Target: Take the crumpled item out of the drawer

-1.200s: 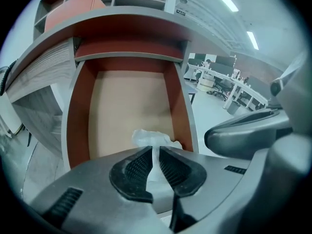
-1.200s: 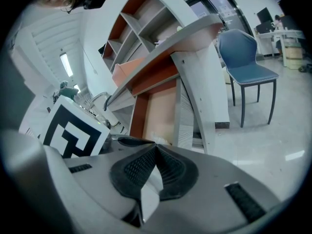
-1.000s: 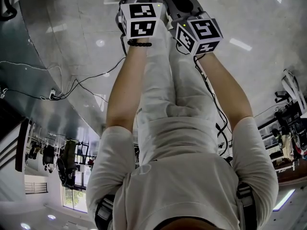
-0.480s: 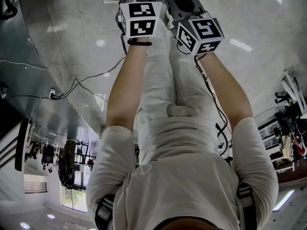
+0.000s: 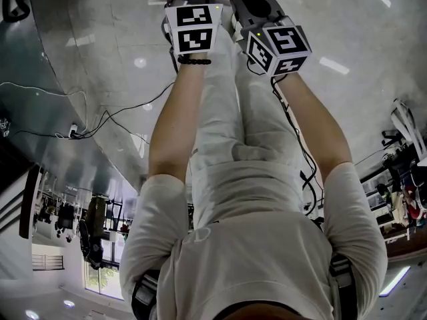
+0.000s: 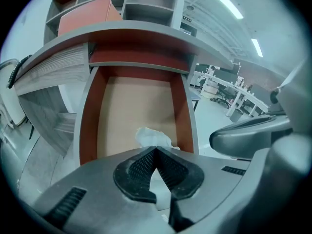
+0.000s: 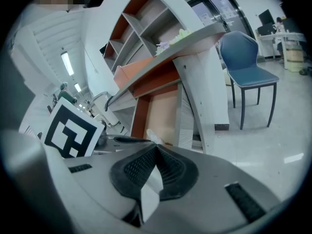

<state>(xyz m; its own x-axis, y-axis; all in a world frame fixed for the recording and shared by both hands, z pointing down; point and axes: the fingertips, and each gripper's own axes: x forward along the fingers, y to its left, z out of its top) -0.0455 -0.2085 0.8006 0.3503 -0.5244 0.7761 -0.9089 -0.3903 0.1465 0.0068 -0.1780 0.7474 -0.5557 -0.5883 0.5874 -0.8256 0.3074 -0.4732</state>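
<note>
In the left gripper view an open drawer (image 6: pixel 87 126) with red-brown walls and a tan floor hangs under a grey desk top. A white crumpled item (image 6: pixel 153 136) lies at its near end. My left gripper (image 6: pixel 156 150) is shut, its tips meeting on the item's near edge. The right gripper view shows the same drawer (image 7: pixel 139 115) from the side, with the crumpled item (image 7: pixel 154 136) at the left gripper's tip. My right gripper (image 7: pixel 156 146) hangs shut and empty beside it. In the head view both marker cubes, left (image 5: pixel 193 29) and right (image 5: pixel 277 49), sit side by side; the jaws are hidden.
The desk top (image 6: pixel 136 35) carries open shelf compartments (image 6: pixel 146 4) above the drawer. A blue chair (image 7: pixel 248 67) stands to the right of the desk. More desks and chairs (image 6: pixel 229 89) fill the room behind. Cables (image 5: pixel 100 122) run across the floor.
</note>
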